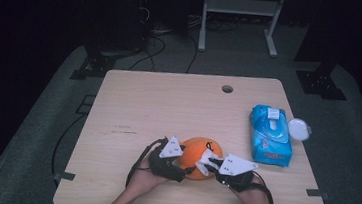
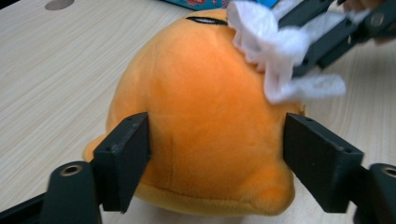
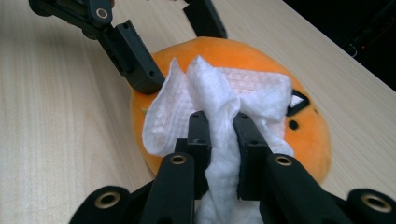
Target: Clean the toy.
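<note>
Near the front edge of the light wooden table (image 1: 133, 102), between the two hands, lies the round orange plush toy (image 1: 201, 156) with black stitched marks on its surface. On both sides of this soft toy stand the jaws of the left gripper (image 2: 217, 156), one on each flank and pressed against the plush, so it grips the toy at its sides. On top of the toy rests the crumpled white wet wipe (image 3: 219, 107), and the right gripper (image 3: 218, 154) pinches a fold of this wipe tightly between its jaws while the wipe touches the orange fabric. In the left gripper view the wipe (image 2: 280, 56) hangs over the upper right part of the toy (image 2: 201, 116). To the right of the toy, near but apart, lies the blue rectangular pack of wet wipes (image 1: 270, 134) with its flap open, and just beside it, at the table edge, sits a small round white lid (image 1: 299, 129)
</note>
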Tool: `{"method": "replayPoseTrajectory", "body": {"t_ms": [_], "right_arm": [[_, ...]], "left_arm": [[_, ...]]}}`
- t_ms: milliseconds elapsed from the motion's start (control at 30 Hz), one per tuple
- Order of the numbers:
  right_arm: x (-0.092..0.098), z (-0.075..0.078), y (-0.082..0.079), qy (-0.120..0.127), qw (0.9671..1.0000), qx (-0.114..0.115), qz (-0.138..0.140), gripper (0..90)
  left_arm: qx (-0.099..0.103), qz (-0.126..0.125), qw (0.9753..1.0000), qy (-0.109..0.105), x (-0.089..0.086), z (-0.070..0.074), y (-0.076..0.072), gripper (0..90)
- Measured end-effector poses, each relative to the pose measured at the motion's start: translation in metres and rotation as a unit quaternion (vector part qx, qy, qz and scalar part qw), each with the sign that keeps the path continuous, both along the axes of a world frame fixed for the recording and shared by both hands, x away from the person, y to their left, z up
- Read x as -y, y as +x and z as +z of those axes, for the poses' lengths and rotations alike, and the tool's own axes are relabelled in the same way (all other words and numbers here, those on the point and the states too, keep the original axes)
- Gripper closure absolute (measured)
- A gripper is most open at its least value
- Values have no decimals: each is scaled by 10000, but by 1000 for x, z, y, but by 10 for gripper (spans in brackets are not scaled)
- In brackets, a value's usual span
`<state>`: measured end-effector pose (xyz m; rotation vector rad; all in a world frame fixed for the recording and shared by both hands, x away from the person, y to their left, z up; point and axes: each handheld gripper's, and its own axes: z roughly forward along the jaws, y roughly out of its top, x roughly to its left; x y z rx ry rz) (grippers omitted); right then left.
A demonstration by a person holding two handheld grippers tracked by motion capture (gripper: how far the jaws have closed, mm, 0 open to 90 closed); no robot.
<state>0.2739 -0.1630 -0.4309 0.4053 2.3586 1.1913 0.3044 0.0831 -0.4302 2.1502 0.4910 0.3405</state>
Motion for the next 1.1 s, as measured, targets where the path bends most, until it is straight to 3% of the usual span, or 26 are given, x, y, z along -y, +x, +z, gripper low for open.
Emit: {"method": "replayPoseTrajectory", "body": {"t_ms": [100, 233, 333, 367, 400, 500, 567, 700, 767, 833, 933, 1000, 1033, 1100], "right_arm": [[9, 5, 3, 125, 9997, -54, -217, 798], [26, 3, 12, 398, 9972, -371, -520, 802], [24, 3, 12, 466, 9966, -453, -502, 803], [13, 5, 5, 525, 9971, -490, -268, 803], [13, 5, 5, 525, 9971, -490, -268, 803], [-9, 6, -3, 305, 9988, -371, 50, 803], [-12, 7, -1, 282, 9991, -312, 6, 804], [9, 8, 10, 522, 9971, -359, -421, 805], [22, 8, 16, 526, 9957, -289, -706, 805], [34, 4, 22, 555, 9932, -407, -939, 806], [32, 2, 17, 679, 9934, -562, -732, 805], [21, 4, 9, 722, 9948, -583, -431, 806], [11, 4, 4, 676, 9959, -556, -211, 805], [-4, 5, -1, 502, 9977, -456, -43, 805]], "left_arm": [[-52, 35, 10000, -23, -3, -2, 3, 267], [-104, 14, 9999, -99, -6, -3, 6, 285], [-104, 25, 9999, -69, -5, -4, 7, 298], [-122, 20, 9999, -84, -5, -4, 7, 300], [-152, 10, 9998, -119, -5, -5, 8, 300], [-136, -18, 9999, -89, -6, -5, 9, 306], [-172, -13, 9998, -116, -8, -5, 10, 317], [-194, -39, 9997, -145, -9, -6, 11, 321], [-217, -47, 9996, -163, -10, -6, 11, 321], [-273, -57, 9994, -227, -11, -7, 12, 320], [-289, -73, 9993, -208, -12, -7, 14, 318], [-344, -71, 9989, -304, -11, -8, 15, 318], [-305, -114, 9993, -204, -12, -7, 15, 319], [-245, -137, 9995, -161, -11, -6, 13, 327]]}}
